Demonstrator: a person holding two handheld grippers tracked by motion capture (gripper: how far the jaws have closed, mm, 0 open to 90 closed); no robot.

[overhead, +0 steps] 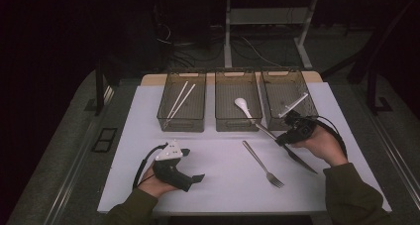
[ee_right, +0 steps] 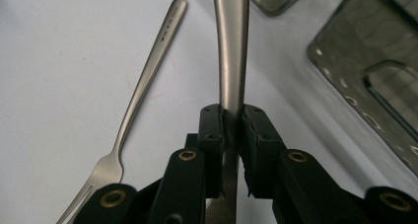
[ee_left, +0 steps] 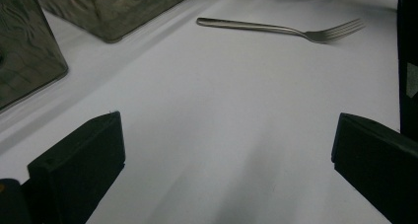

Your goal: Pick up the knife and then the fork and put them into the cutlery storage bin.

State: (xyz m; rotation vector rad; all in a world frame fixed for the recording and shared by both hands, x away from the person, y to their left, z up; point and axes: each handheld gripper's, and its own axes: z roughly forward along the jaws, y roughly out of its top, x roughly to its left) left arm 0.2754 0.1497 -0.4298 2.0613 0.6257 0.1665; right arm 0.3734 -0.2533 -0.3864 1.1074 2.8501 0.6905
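Your right claw [overhead: 285, 137], right of centre in the high view, pinches the knife [ee_right: 231, 61] tight, while your left claw [overhead: 195, 178] rests wide open and empty at lower left on the bench [overhead: 218, 195].

Silver knife [ee_right: 231, 61] clamped in black right gripper [ee_right: 232, 135], silver fork [ee_right: 143, 86] just beside it; white mat [overhead: 223, 180]; smoky translucent bins [overhead: 182, 117] ahead, white spoon [overhead: 242, 105] inside.
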